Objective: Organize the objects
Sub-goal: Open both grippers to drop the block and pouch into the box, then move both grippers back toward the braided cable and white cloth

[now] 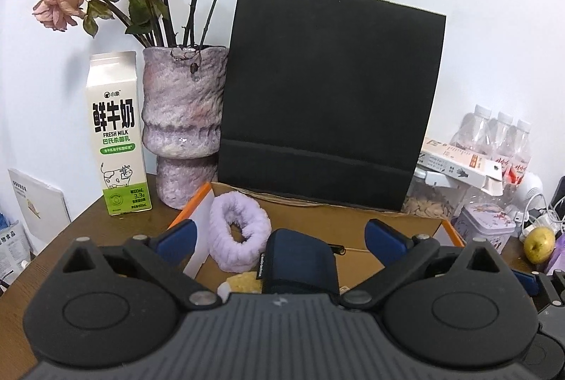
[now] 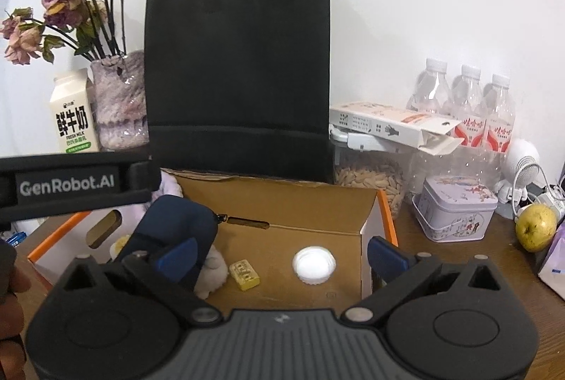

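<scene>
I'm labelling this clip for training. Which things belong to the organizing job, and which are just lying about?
In play: cardboard box, navy pouch, lavender scrunchie, white cap, yellow block.
Lying about: black bag, milk carton, vase, tin, apple.

Lying inside the open cardboard box [image 2: 310,231]: a navy pouch [image 2: 169,228] at left, beside a lavender fluffy scrunchie [image 1: 238,231], a small yellow block [image 2: 244,275], and a white cap [image 2: 313,264].
</scene>
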The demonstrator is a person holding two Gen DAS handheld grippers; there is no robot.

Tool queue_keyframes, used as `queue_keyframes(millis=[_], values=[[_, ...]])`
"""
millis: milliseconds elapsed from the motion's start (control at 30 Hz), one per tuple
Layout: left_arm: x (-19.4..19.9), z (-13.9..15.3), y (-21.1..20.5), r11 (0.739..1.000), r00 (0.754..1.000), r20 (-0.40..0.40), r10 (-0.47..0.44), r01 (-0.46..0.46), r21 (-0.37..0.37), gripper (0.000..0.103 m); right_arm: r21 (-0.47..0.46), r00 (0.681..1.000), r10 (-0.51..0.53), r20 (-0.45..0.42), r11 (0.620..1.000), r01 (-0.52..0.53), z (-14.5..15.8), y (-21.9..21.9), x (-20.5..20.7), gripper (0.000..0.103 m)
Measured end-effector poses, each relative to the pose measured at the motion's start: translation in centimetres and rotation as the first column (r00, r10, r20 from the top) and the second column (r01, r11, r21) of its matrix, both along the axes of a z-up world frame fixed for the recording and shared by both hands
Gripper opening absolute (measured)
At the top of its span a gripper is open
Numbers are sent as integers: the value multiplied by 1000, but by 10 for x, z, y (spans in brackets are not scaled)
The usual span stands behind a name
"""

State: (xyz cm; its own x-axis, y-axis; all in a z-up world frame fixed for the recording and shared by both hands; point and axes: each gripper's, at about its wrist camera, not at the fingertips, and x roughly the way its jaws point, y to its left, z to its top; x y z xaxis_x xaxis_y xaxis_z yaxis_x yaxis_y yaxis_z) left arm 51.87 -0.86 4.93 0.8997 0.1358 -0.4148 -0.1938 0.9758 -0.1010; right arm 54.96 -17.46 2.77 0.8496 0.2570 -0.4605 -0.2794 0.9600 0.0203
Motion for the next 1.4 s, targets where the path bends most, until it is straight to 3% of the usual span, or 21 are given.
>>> queue_keyframes(millis=[567,1400], values=[[-56,25,9,998,997,74,-13,17,-55,103,-36,997,17,72,999,-14,28,-5,-51,103],[-175,39,4,996,984,153,-87,84,26,103,-29,988,38,147,999,-35,36,-45,-167,103]])
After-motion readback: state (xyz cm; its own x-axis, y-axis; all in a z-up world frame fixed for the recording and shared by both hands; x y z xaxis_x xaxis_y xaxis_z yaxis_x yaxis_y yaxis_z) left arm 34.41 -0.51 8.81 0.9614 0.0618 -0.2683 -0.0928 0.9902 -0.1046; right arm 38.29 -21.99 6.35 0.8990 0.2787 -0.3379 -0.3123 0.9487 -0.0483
